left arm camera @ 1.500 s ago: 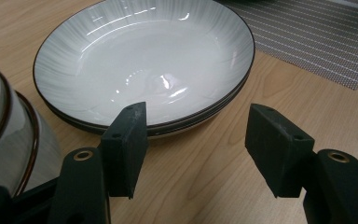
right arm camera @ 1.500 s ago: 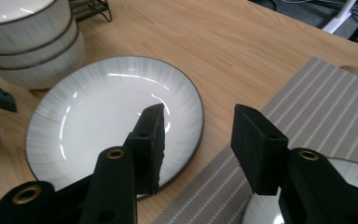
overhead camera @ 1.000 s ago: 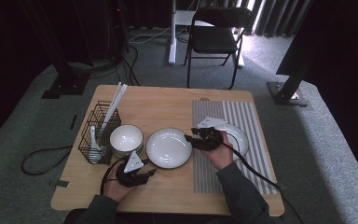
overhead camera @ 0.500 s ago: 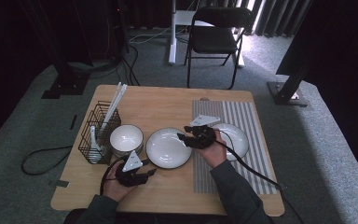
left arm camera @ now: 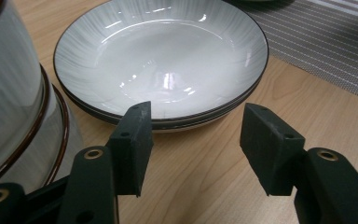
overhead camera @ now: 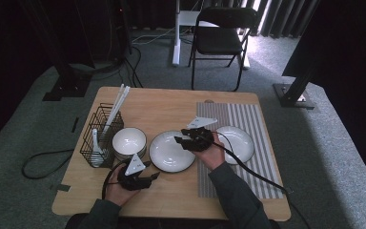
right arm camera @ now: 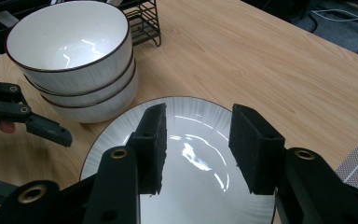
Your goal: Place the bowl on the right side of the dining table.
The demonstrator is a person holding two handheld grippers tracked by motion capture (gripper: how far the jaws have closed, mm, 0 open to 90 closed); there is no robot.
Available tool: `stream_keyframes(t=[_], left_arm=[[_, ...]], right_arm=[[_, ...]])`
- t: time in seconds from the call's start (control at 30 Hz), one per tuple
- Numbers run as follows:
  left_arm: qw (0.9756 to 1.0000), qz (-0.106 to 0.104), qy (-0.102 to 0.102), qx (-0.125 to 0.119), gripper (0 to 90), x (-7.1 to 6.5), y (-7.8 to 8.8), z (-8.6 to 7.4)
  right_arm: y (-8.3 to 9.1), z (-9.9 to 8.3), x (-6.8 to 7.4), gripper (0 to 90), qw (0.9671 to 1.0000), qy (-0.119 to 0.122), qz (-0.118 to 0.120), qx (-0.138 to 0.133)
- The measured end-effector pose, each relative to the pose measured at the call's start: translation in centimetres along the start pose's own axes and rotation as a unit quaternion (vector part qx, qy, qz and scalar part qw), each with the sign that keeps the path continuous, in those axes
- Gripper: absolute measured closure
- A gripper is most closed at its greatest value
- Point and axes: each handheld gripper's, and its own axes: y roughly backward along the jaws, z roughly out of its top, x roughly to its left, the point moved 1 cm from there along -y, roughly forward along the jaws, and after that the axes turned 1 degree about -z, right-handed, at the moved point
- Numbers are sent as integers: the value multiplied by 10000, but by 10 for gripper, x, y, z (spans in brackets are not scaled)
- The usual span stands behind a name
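Note:
A stack of white plates (overhead camera: pixel 171 151) with dark rims sits mid-table, with a stack of white bowls (overhead camera: pixel 129 142) to its left. My left gripper (overhead camera: pixel 148 177) rests low at the plates' near-left rim. In the left gripper view its jaws (left arm camera: pixel 193 121) have just been opening and stand open and empty, facing the plate stack (left arm camera: pixel 168 51), with the bowls (left arm camera: pixel 14 93) at the left. My right gripper (overhead camera: pixel 185 139) hovers over the plates' right side. Its jaws (right arm camera: pixel 198 135) stand open above the top plate (right arm camera: pixel 196 163) with nothing between them, and the bowls (right arm camera: pixel 72 51) lie beyond.
One more white plate (overhead camera: pixel 236 143) lies on a striped grey mat (overhead camera: pixel 259 119) at the right. A black wire basket (overhead camera: pixel 97 136) with chopsticks (overhead camera: pixel 116 102) and a spoon (overhead camera: pixel 96 145) stands left of the bowls. A folding chair (overhead camera: pixel 219 33) stands beyond the table.
My right gripper has shifted left from near the mat's plate to over the middle plate stack. The left hand has stayed where it was.

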Motion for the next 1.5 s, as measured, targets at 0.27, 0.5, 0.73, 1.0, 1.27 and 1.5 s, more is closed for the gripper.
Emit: stream_keyframes(t=[0.27,0.5,0.73,1.0,1.27,1.5], left_arm=[[10000,-12,-15,21,432,-1,-1,0],[9999,-82,-59,-4,460,-2,0,1],[9999,-15,-110,-60,458,-3,1,1],[9999,-13,-141,-70,457,-4,1,1],[9999,-12,-161,-55,458,-4,1,1],[9998,-47,-169,45,466,-4,0,0]], right_arm=[[-1,1,-2,568,10000,-66,41,-37],[-6,9,4,571,10000,13,58,-35],[-12,16,12,571,9999,100,110,-63],[-21,22,18,571,9997,115,195,-25],[-28,24,17,571,9994,-45,351,-47],[-33,33,25,571,9991,61,409,-34]])
